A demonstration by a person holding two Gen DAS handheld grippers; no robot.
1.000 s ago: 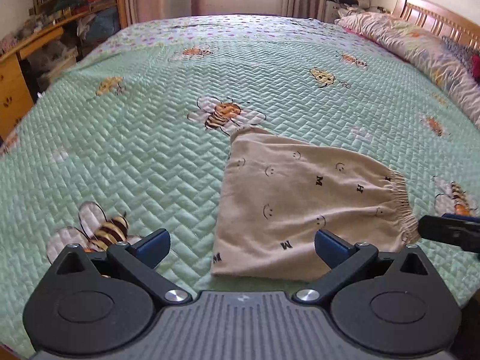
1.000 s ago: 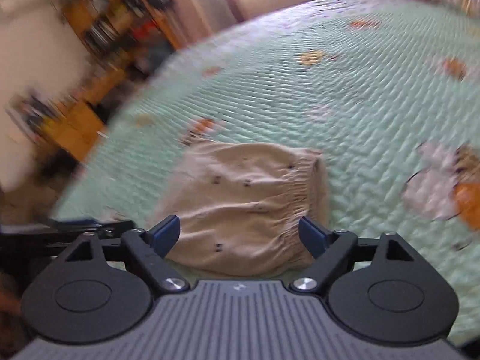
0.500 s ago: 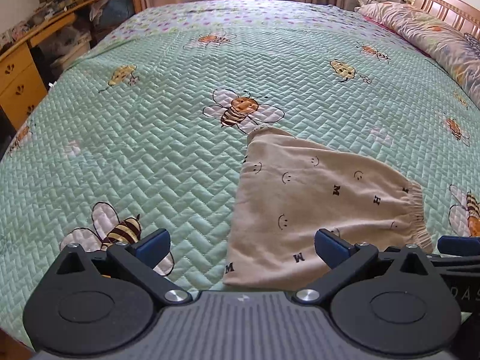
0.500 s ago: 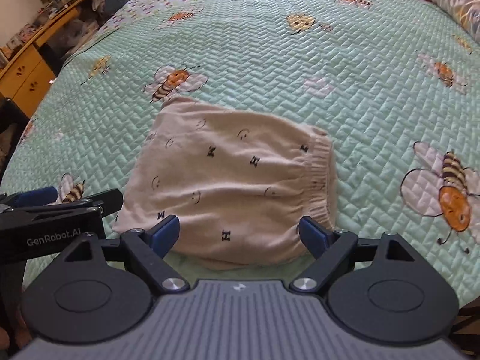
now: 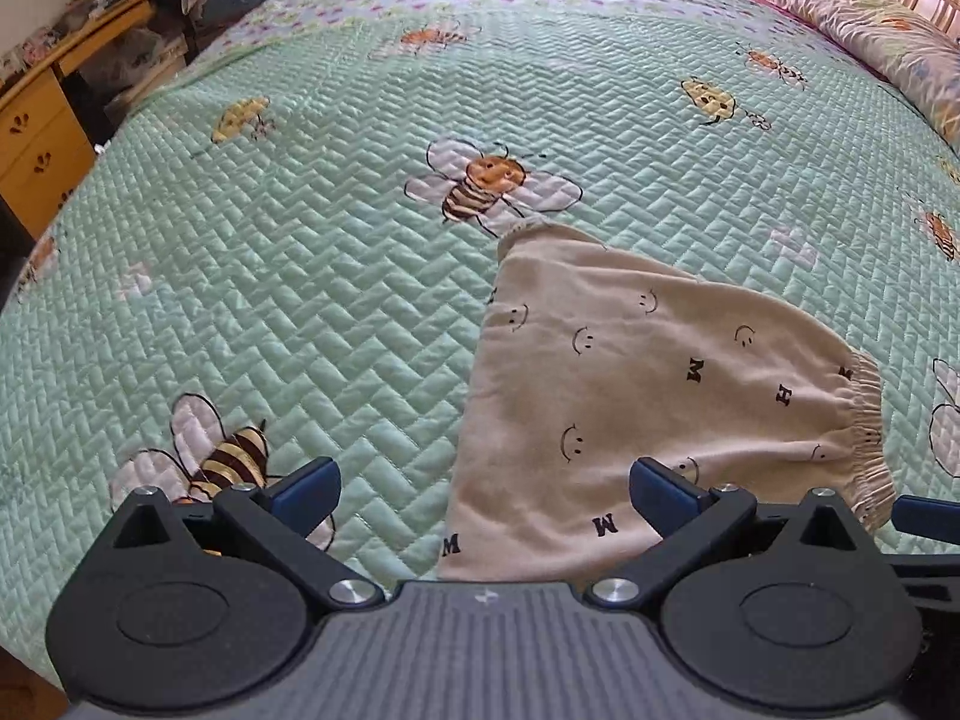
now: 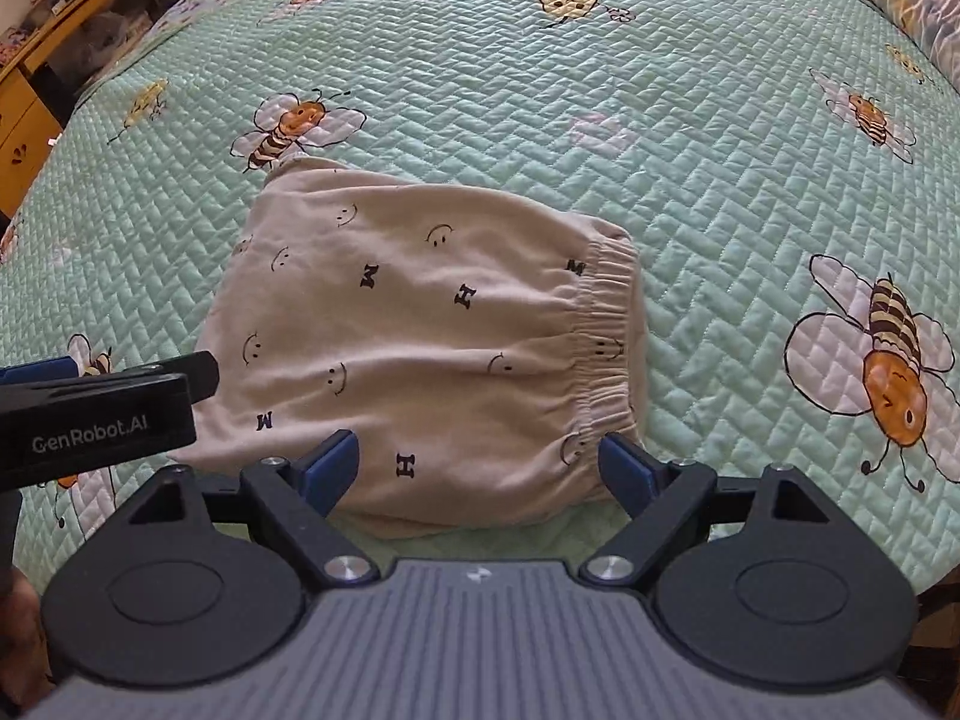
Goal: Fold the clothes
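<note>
Beige folded shorts [image 5: 648, 396] [image 6: 432, 324] with small smiley faces and black letters lie flat on a green quilted bedspread [image 5: 300, 252] [image 6: 690, 192], elastic waistband to the right. My left gripper [image 5: 480, 495] hovers open over the near left corner of the shorts, its right finger above the cloth, nothing between the pads. The right gripper [image 6: 480, 468] stands open above the near edge, close to the waistband, pads apart and off the cloth. From the left, the left gripper's body [image 6: 96, 414] shows in the right wrist view.
The bedspread carries bee prints [image 5: 486, 180] [image 6: 882, 354]. A wooden desk with drawers [image 5: 42, 138] stands left of the bed. Pillows and a wooden headboard [image 5: 888, 6] are at the far right. The bed's near edge lies just below both grippers.
Both views have tilted further down and drawn closer to the shorts, which now fill more of each frame. The right wrist view was blurred a second ago and is now sharp. The shorts lie unchanged.
</note>
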